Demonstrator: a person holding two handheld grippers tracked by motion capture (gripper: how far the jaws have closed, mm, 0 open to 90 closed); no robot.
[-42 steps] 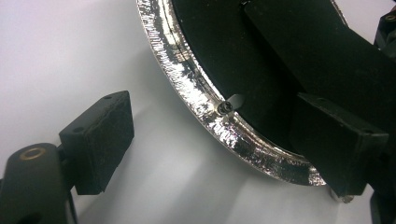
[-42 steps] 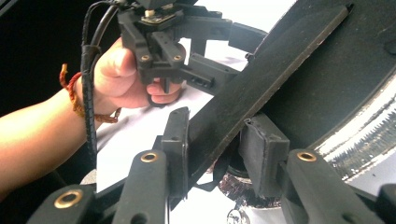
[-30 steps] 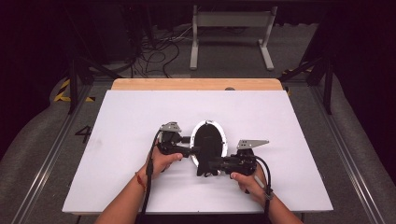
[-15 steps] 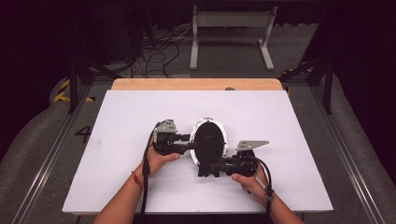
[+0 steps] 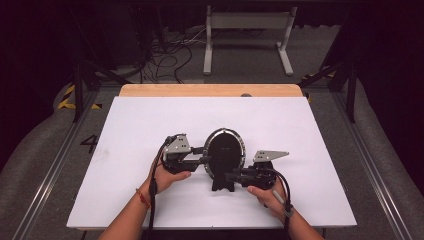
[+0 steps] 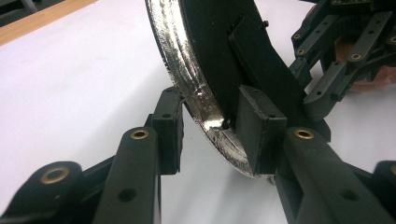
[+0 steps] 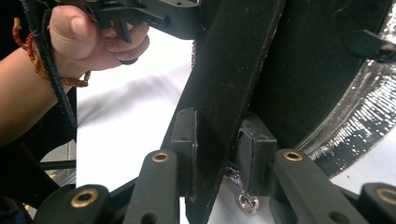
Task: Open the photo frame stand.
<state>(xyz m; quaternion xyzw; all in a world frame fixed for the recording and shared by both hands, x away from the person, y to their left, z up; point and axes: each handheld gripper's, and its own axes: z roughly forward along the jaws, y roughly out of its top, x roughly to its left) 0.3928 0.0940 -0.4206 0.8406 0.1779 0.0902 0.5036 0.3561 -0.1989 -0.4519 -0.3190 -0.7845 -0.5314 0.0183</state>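
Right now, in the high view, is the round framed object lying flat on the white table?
No: the round frame stands upright on the white table, held between the left gripper and the right gripper.

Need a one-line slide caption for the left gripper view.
Left gripper jaws closing on the silver rim of an oval black-backed frame above the white table.

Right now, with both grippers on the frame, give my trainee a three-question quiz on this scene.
1. True or false: the round frame lies flat on the table.
2. Which part does the right gripper clamp: A) the silver rim, B) the black stand strut, C) a cable?
3. What sits between the jaws of the left gripper?

Key: 1. False, it stands upright. 2. B. 3. The frame's silver rim and black back.
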